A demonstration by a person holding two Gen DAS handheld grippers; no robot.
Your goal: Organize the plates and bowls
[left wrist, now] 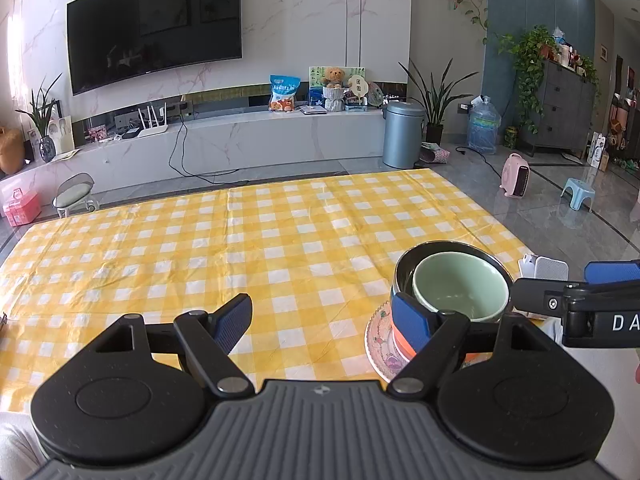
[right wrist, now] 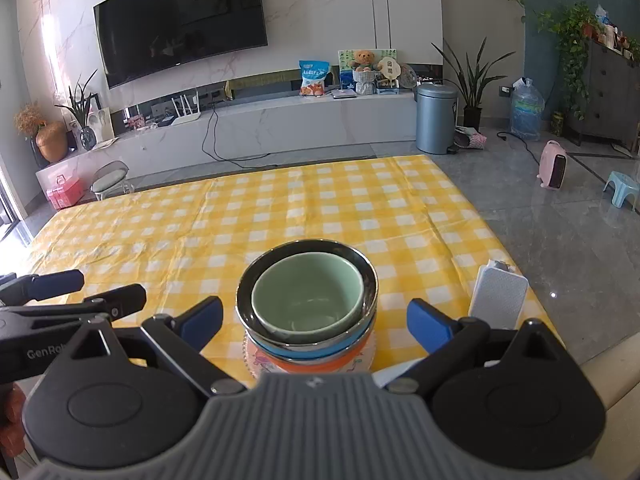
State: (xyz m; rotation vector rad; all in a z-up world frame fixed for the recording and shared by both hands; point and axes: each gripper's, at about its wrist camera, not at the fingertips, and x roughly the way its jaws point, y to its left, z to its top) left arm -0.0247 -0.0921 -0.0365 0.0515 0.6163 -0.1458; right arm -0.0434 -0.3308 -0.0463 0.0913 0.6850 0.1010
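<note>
1. A table under a yellow-and-white checked tablecloth (left wrist: pixel 240 248) is filling both views, its plastic sheen creased along fold lines; behind it a marble-veined wall is carrying a dark television (left wrist: pixel 154 20) above a long white console.
2. On the grey tiled floor at the right, a blue-grey lidded bin (right wrist: pixel 436 116), a pink heater (right wrist: pixel 554 170) and a small blue stool (right wrist: pixel 622 188) are standing well apart.
3. The right wrist view is showing the whole dish stack near the table's front edge: a patterned plate (right wrist: pixel 260 364) at the bottom, an orange bowl (right wrist: pixel 320 364) on it, a blue bowl (right wrist: pixel 280 350) above that, then a shiny steel bowl (right wrist: pixel 370 280), with a pale green ceramic bowl (right wrist: pixel 308 296) nested inside.
4. The left wrist view is hiding most of the stack behind a blue pad.
5. A white ribbed box (right wrist: pixel 498 296) is standing just beside the stack.
6. The right gripper (right wrist: pixel 314 320) is sitting with jaws spread wide either side of the stack, touching nothing.
7. The left gripper (left wrist: pixel 324 320) is likewise wide apart, holding nothing.
</note>
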